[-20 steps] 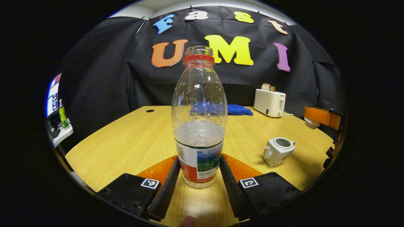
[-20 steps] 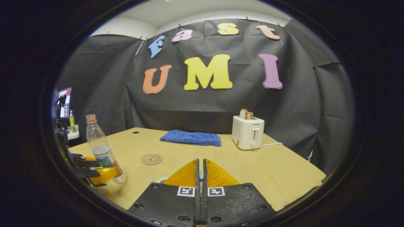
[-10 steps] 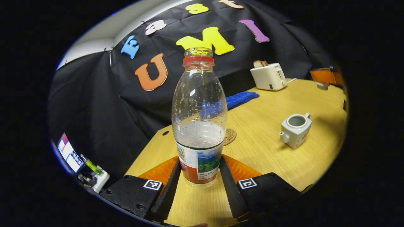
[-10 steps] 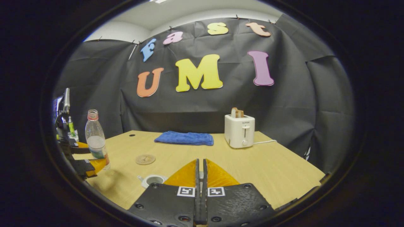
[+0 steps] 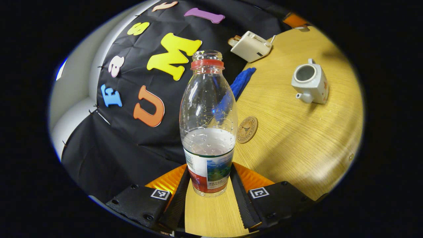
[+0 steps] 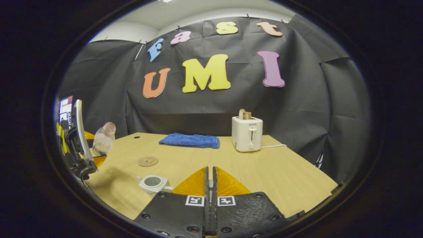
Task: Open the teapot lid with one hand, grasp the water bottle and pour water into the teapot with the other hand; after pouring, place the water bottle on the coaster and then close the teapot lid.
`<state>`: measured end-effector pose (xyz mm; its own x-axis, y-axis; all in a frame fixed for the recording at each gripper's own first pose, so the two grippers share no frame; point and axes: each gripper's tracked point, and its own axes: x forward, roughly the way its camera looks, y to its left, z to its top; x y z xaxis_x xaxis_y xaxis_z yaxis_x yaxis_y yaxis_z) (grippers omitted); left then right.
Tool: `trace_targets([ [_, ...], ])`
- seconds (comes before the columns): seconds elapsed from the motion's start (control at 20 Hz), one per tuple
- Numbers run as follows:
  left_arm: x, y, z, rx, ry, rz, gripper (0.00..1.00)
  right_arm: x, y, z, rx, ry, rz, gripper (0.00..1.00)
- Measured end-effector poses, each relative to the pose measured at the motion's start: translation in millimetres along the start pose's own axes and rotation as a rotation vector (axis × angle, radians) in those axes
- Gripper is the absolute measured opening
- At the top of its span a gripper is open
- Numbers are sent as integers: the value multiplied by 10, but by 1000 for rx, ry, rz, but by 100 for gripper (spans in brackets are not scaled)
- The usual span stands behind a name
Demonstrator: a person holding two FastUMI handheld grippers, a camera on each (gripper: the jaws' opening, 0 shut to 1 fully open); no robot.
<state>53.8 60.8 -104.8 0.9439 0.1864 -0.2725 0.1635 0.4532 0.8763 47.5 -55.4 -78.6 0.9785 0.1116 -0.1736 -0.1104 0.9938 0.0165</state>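
Tipping begins: your left gripper (image 5: 209,185) clamps the uncapped water bottle (image 5: 208,125), raised and leaning. Your right gripper (image 6: 209,201) is pinched closed; lid not discernible. Beyond, coaster (image 5: 247,129) bare, teapot (image 5: 310,84) open, unfilled.

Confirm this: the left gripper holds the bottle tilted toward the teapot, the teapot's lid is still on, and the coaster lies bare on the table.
Not quite. The teapot is open: the left gripper view looks straight into its empty mouth, with no lid on it. The rest stands: the left gripper holds the bottle tilted, as the right gripper view shows, and the coaster lies bare on the table.
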Motion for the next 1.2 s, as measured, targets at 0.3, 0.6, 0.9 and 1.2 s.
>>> trace_targets([
  [0.3, 105, -148, 115, 224, -2, -36, 76, -49, -109, -75, -13, 9, -2, 0],
  [0.6, 53, -265, 186, 404, -1, -35, 72, -103, -274, -156, -4, 15, -19, 0],
  [0.9, -31, -338, 274, 525, -14, 2, 75, -135, -365, -253, 7, 27, -25, 0],
  [1.2, -65, -418, 273, 630, -15, 33, 71, -152, -427, -265, 14, 25, -30, 0],
])
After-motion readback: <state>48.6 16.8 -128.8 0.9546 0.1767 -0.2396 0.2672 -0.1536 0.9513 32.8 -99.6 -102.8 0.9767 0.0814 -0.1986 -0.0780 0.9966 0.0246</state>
